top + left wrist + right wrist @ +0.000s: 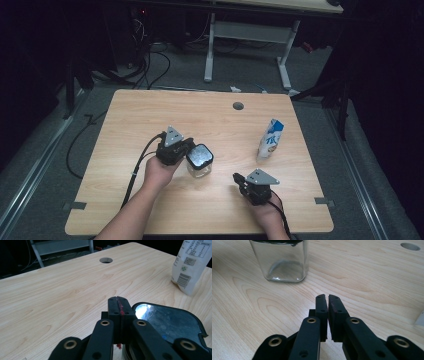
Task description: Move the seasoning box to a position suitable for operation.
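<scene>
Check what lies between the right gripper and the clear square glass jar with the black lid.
Nothing: bare light wood tabletop separates the right gripper from the clear square glass jar, plainly in the right gripper view.

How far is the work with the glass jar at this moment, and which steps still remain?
Done: the glass jar stands upright on the table, black lid on. In hand: the left claw, shut and empty, sits beside the lid, apparently touching it; the right claw is nearly closed, empty, apart from the jar. Left: probably gripping the jar and lid; the white pouch stands untouched.
</scene>
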{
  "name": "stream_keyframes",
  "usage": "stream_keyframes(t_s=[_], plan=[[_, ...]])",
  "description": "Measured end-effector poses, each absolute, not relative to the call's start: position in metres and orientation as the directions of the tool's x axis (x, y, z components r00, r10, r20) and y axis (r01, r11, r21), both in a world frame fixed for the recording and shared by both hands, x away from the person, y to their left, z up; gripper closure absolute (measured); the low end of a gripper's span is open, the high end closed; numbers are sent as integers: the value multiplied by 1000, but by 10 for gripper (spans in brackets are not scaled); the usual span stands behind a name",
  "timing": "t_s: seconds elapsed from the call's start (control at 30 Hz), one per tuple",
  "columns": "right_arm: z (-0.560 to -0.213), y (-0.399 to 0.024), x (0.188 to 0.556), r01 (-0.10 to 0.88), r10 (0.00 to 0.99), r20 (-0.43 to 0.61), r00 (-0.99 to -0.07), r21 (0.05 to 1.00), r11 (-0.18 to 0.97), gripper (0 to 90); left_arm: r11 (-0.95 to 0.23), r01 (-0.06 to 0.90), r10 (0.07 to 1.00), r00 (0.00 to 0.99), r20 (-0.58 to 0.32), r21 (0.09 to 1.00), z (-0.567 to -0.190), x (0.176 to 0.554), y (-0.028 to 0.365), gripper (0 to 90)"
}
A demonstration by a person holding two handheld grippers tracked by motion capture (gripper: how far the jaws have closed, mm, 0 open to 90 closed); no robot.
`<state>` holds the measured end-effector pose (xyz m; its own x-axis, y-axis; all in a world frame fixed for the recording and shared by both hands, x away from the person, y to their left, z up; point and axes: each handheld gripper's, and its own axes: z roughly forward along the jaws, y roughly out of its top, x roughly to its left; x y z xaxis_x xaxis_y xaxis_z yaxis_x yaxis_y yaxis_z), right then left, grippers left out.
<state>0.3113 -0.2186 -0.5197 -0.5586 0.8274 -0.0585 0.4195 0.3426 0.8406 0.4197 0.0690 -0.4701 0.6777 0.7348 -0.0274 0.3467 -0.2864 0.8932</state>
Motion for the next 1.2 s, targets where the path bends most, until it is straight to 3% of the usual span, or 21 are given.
stream_keyframes(t_s=[0.4,0.63,0.8,0.9,1.03,1.2], plan=[[-516,-209,317,462,869,14,-495,851,250,898,-264,344,731,681,-45,901,-473,421,72,900],[-510,-201,320,409,836,-58,-545,853,325,878,-258,337,724,688,-50,906,-474,421,73,900],[-510,-199,325,403,816,-8,-579,866,295,818,-254,333,720,692,-52,908,-475,421,74,900],[-510,-197,328,412,809,-3,-588,860,302,821,-253,331,718,694,-53,909,-475,421,74,900],[-509,-189,332,425,791,5,-612,846,323,893,-249,329,717,695,-55,911,-476,421,75,900],[-505,-181,333,407,788,-12,-615,851,331,900,-245,331,717,695,-60,911,-476,422,75,900]])
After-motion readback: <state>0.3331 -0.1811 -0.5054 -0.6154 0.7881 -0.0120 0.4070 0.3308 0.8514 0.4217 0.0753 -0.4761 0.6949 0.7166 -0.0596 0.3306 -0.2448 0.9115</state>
